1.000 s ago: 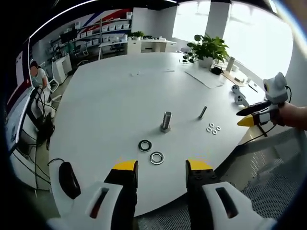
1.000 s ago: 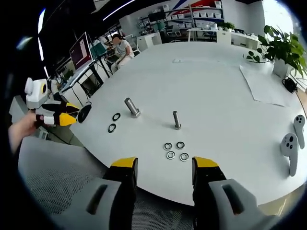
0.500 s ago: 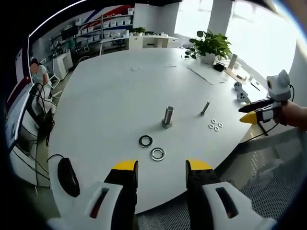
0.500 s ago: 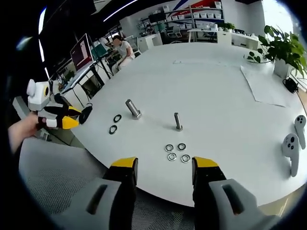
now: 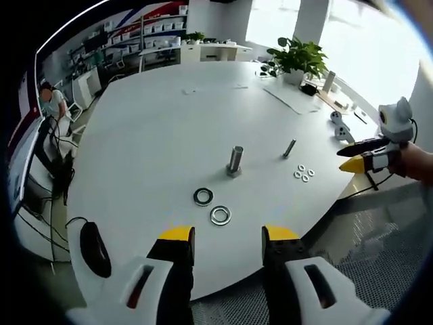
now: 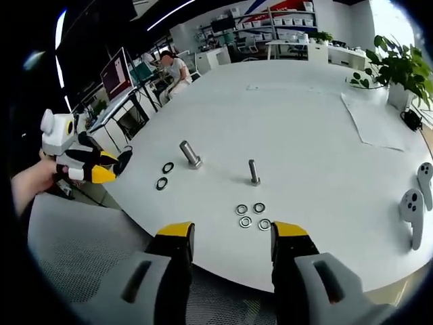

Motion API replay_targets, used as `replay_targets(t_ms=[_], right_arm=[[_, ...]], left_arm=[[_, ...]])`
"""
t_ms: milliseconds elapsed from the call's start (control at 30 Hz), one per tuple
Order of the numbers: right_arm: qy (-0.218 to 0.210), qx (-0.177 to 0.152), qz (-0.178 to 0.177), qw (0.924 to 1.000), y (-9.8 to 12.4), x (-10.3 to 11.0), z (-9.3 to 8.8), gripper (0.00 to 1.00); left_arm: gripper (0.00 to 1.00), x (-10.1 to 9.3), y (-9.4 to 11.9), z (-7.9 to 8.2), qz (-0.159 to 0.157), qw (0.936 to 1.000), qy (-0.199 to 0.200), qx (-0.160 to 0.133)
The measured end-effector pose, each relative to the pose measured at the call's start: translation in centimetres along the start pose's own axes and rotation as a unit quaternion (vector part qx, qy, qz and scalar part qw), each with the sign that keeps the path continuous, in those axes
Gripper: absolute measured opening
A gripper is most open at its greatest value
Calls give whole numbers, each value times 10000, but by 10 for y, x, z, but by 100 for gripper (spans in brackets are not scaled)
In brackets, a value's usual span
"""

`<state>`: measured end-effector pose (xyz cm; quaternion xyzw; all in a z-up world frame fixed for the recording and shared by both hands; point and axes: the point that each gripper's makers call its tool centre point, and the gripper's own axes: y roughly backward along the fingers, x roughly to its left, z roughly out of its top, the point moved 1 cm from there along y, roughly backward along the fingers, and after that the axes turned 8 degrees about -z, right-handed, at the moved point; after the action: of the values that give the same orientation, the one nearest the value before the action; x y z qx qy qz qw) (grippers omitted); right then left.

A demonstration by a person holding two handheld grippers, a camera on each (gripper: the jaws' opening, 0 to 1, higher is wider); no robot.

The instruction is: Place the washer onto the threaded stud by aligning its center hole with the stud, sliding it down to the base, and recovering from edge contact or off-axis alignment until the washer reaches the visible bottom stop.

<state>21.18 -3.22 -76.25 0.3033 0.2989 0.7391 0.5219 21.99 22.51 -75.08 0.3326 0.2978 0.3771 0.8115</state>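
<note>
**Mia:** Since both claws hold nothing, which one should go first? The left claw (image 5: 223, 237) has its yellow tips spread wide apart over the near edge of the worktop (image 5: 155, 128).

**Ben:** The right claw (image 6: 226, 233) is the same, wide open with nothing in it. I think the step now is picking up a washer, and nothing sits on a stud yet.

**Mia:** Where are the washers?

**Ben:** Just past the left claw lie two big rings, a dark washer (image 5: 203, 197) and a shiny washer (image 5: 220, 215), flat and close together. A bit farther stands the thick stud (image 5: 235, 161).

**Mia:** And by the right claw?

**Ben:** Four small washers (image 6: 250, 216) lie in a bunch right in front of it. Behind them stands the thin stud (image 6: 254, 172), straight up.

**Mia:** How do we do it well?

**Ben:** I would come down slowly on one ring and pinch it by its edge, so the hole stays free. Flat rings are hard to lift, so tip one up a little first. The small ones lie close, so grab just one.

**Mia:** Then?

**Ben:** Hold it level over the stud that fits, with the hole right above the top. If it catches on the edge, wiggle it back and try again.
</note>
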Motion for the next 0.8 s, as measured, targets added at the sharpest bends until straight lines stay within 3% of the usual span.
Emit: replay_targets(t_ms=[800], right_arm=[[67,-16,144,9999,1,8,1,48]], left_arm=[[38,4,-53,-6,-64,9951,1,984]])
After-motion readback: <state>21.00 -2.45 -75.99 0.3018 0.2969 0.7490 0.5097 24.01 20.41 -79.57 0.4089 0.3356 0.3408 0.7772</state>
